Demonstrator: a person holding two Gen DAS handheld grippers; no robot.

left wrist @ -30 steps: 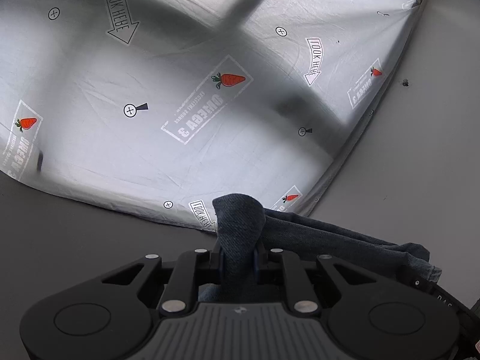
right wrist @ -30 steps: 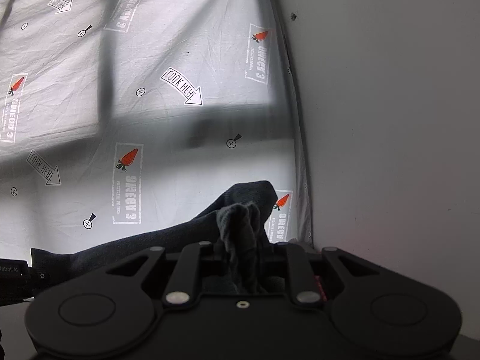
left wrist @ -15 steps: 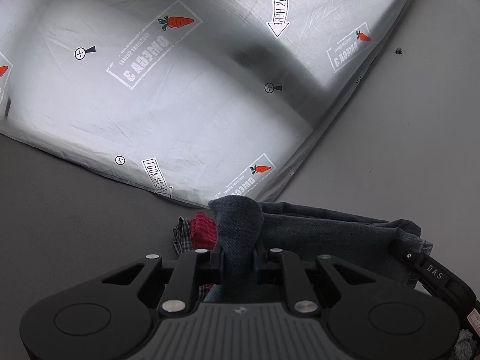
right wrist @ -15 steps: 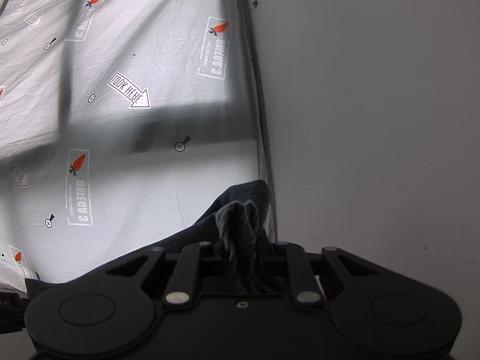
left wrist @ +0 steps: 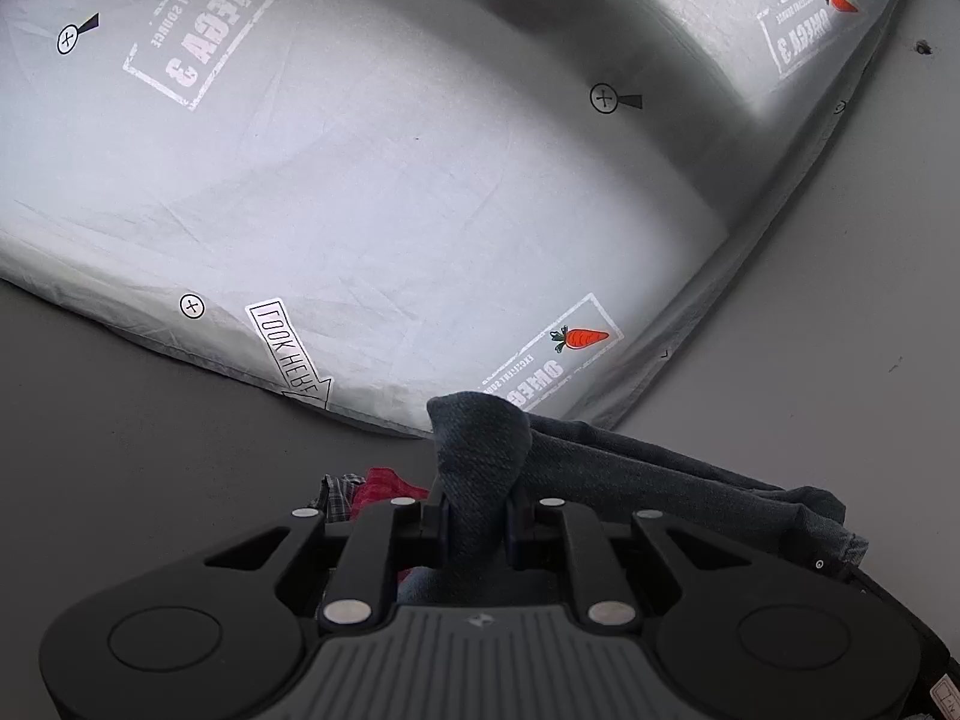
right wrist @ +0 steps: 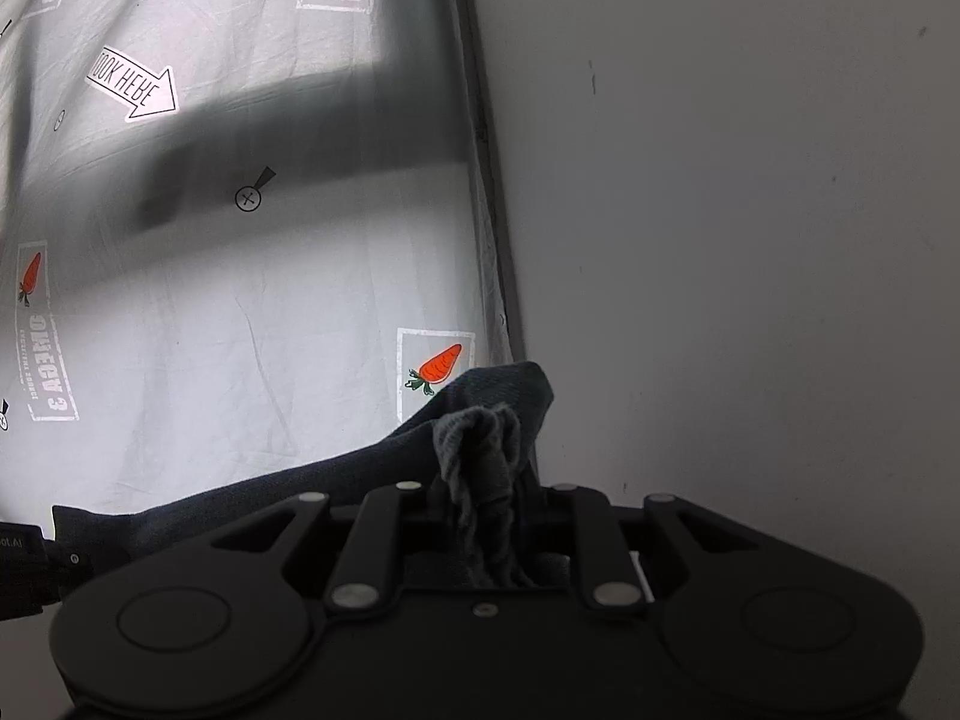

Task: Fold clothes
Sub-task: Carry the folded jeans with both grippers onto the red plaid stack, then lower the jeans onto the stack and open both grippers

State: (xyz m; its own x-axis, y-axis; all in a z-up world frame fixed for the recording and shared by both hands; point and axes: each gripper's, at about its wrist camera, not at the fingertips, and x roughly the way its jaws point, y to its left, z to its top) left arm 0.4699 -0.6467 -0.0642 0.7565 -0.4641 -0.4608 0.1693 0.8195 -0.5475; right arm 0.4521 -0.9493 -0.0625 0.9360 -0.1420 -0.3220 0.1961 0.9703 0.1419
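Note:
A dark blue denim garment [left wrist: 630, 480] is held up between both grippers. My left gripper [left wrist: 475, 516] is shut on a bunched corner of it, and the cloth runs off to the right toward the other tool. In the right wrist view my right gripper [right wrist: 486, 516] is shut on a twisted, frayed edge of the same denim garment [right wrist: 300, 492], which stretches away to the left. Both hang above a white printed sheet [left wrist: 390, 192] with carrot and arrow marks.
A red and a plaid cloth [left wrist: 360, 489] lie low behind my left gripper on the grey floor [left wrist: 120, 432]. The white sheet [right wrist: 240, 312] ends at a hemmed edge, with bare grey floor [right wrist: 750, 240] to its right.
Both grippers have come lower and nearer to the sheet's corner, so the prints look larger. The red and plaid cloths came into view. Both grips on the denim are unchanged.

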